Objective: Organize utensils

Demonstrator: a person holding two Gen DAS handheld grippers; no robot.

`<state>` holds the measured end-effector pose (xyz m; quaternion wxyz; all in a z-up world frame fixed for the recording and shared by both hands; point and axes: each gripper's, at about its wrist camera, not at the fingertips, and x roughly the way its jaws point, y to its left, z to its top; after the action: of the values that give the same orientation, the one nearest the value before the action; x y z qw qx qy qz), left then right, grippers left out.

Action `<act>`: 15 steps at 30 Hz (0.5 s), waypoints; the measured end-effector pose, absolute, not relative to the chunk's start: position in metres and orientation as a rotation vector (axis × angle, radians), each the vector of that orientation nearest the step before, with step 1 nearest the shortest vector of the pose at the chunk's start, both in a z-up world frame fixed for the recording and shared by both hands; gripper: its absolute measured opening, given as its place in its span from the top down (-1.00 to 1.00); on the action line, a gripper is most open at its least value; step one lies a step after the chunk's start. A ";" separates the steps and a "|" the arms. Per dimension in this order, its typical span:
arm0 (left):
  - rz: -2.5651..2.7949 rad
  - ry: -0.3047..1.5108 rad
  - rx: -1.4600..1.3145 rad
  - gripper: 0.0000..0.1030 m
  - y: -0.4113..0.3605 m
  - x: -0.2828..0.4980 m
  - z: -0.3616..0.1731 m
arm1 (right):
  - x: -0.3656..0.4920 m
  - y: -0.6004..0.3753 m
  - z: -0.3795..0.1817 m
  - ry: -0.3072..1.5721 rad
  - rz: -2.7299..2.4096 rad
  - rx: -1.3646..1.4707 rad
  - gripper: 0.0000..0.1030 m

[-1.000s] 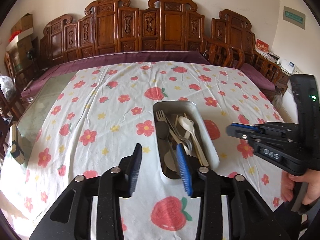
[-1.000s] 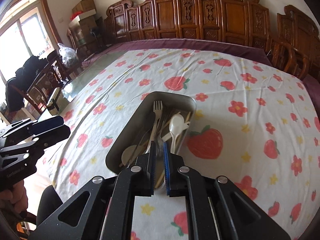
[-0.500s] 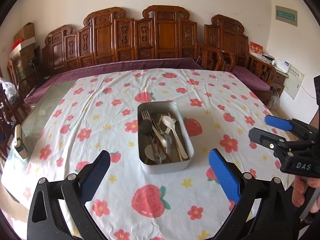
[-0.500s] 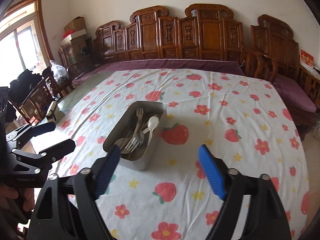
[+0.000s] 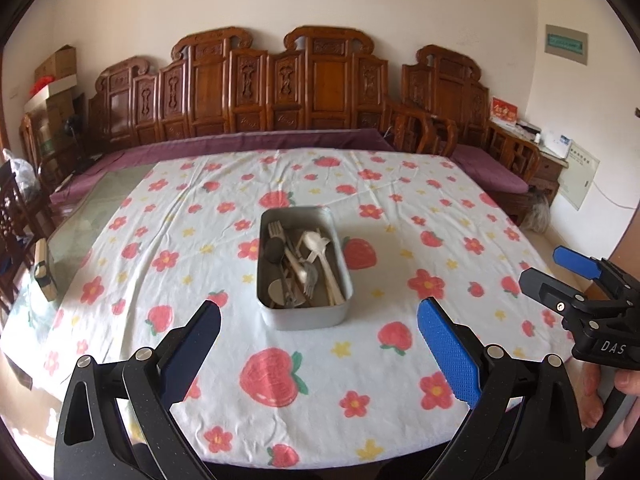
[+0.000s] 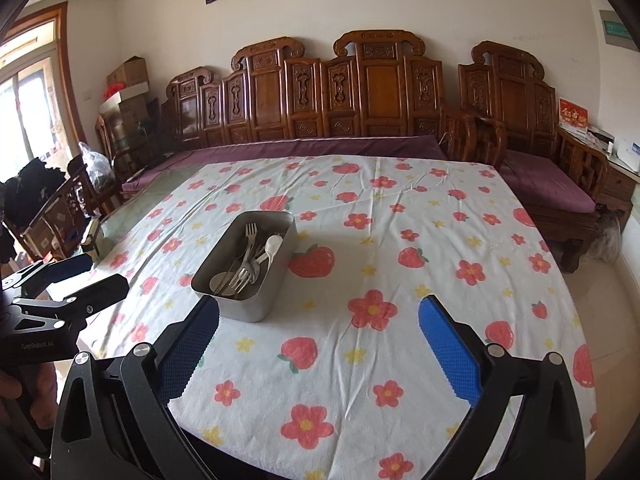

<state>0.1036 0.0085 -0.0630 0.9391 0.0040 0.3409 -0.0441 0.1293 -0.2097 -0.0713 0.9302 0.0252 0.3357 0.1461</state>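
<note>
A grey metal tin (image 5: 304, 317) (image 6: 256, 306) stands in the middle of the flowered tablecloth (image 5: 400, 240). In it lie a metal fork (image 5: 276, 232) (image 6: 250, 232), a white plastic spoon (image 5: 314, 240) (image 6: 274, 245), chopsticks and several other utensils. My left gripper (image 5: 318, 308) (image 6: 104, 272) hangs before the tin's near end, open and empty. My right gripper (image 6: 319, 304) (image 5: 544, 266) is to the right of the tin and nearer the table's front edge. Its jaws are opening wide with nothing between them.
A carved wooden bench (image 5: 280, 92) with a purple cushion (image 5: 240, 144) runs along the far side. Bare glass tabletop (image 5: 92, 208) shows at the left, with a small box (image 5: 44, 268) on it. Wooden chairs (image 6: 60, 216) stand at the left. A hand (image 5: 624, 380) holds the right gripper.
Both grippers drew back from the tin toward the table's near edge and rose a little. Both sets of jaws went from narrow or shut to wide apart.
</note>
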 end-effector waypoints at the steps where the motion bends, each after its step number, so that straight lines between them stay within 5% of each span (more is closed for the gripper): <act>1: -0.085 0.683 0.015 -0.85 0.006 0.100 -0.058 | 0.125 -0.213 -0.067 0.676 0.295 0.055 -0.95; 15: -0.052 0.491 0.034 -0.85 -0.010 0.052 0.019 | 0.073 -0.226 0.015 0.467 0.260 0.061 -0.95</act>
<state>0.0523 -0.0103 0.0193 0.9695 0.0170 0.2431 -0.0257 0.0735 -0.2262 0.0149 0.9641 0.0300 0.2306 0.1284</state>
